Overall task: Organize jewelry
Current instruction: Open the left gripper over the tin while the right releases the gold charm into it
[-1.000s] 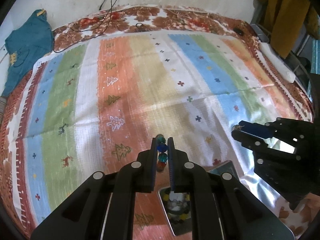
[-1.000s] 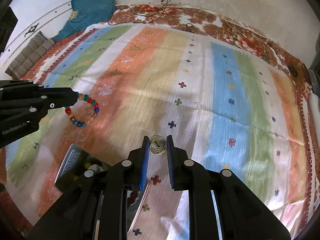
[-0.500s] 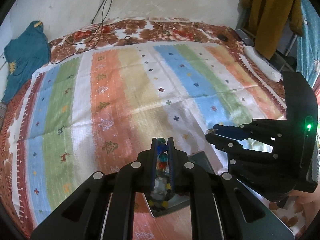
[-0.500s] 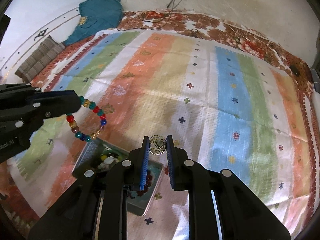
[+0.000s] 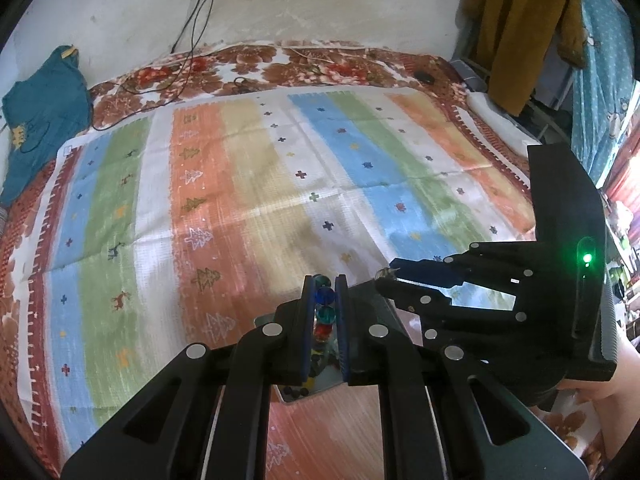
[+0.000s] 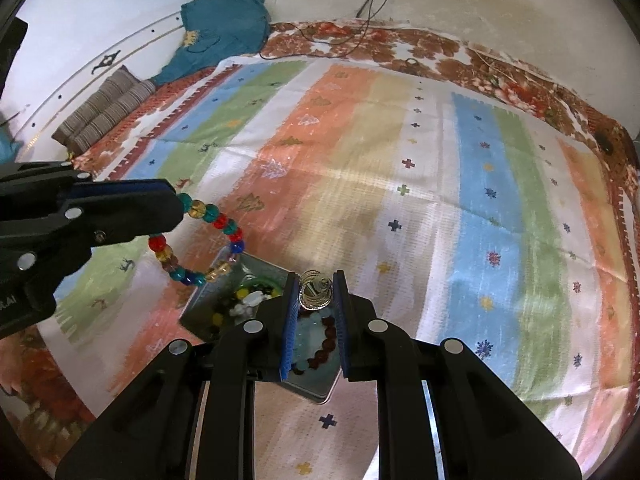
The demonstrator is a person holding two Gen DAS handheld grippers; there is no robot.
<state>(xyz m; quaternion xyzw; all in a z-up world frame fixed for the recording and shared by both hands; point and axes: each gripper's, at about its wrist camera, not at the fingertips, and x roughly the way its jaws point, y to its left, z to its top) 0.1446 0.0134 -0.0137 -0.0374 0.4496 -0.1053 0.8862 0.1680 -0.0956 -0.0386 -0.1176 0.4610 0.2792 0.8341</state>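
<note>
The left gripper (image 5: 325, 292) has its jaws clamped on a bracelet of red, teal, blue and amber glass beads (image 6: 200, 240), which dangles at the left of the right wrist view. The right gripper (image 6: 314, 290) pinches a small coiled gold-wire ornament (image 6: 315, 289) at frame centre, jaws narrow. Compared with a second ago, both grippers have shifted over the shallow grey metal tray of mixed jewelry (image 6: 312, 390) on the striped bedspread (image 6: 440, 200): the tray now lies directly beneath the right jaws, and the bracelet hangs above the tray's upper left corner rather than well clear of it.
</note>
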